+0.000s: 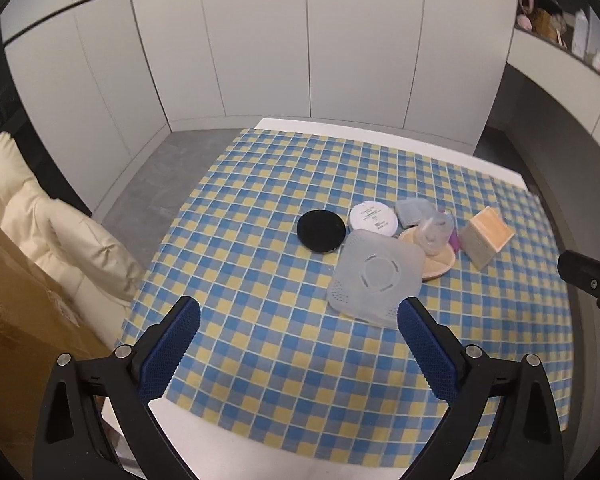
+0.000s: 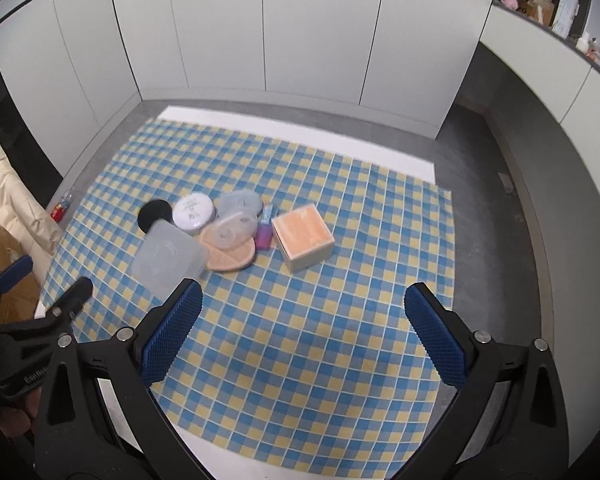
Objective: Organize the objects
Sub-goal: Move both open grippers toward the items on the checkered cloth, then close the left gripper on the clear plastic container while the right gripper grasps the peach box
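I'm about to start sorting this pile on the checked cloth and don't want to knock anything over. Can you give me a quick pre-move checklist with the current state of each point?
1. Left gripper open with nothing between its fingers: ok.
2. Right gripper open with nothing between its fingers: ok.
3. Objects spaced for a clean grasp: not ok; the translucent square lid overlaps the wooden plate, and the clear containers lie on it.
4. Wooden box standing apart from the pile: ok.
5. Purple bottle free to lift: cannot tell, partly hidden.
6. Checked cloth flat in front of the pile: ok.
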The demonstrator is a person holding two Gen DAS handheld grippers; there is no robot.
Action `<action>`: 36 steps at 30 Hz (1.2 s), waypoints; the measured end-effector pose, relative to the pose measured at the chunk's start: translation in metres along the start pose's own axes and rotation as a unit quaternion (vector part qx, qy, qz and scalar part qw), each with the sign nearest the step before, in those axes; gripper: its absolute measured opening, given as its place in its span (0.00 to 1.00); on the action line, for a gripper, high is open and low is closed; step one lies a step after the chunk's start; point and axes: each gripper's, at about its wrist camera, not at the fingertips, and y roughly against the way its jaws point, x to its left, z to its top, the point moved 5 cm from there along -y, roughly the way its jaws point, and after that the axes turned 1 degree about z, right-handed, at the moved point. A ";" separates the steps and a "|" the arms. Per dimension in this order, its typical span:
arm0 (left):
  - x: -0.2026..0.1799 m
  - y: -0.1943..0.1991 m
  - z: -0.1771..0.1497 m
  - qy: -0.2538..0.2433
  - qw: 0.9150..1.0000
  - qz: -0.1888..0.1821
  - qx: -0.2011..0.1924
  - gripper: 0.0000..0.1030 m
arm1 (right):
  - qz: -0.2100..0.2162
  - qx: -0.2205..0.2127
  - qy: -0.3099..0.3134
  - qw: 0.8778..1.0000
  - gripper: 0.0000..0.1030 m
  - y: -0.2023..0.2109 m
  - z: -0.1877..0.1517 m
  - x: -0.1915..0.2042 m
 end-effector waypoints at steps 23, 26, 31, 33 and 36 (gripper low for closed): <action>-0.050 -0.093 -0.013 -0.036 0.993 -0.074 0.088 0.97 | -0.004 0.045 0.047 0.998 0.93 -0.097 0.003 -0.021; -0.054 -0.099 -0.014 -0.034 0.992 -0.082 0.088 0.97 | 0.003 0.045 0.052 0.998 0.93 -0.108 0.003 -0.024; -0.056 -0.104 -0.007 -0.026 0.992 -0.090 0.083 0.93 | 0.013 0.049 0.052 0.997 0.93 -0.124 0.009 -0.023; -0.058 -0.106 -0.004 -0.028 0.991 -0.096 0.085 0.86 | 0.015 0.044 0.060 0.997 0.93 -0.130 0.016 -0.021; -0.060 -0.109 -0.001 -0.032 0.990 -0.100 0.092 0.85 | 0.025 0.048 0.074 0.996 0.93 -0.140 0.024 -0.017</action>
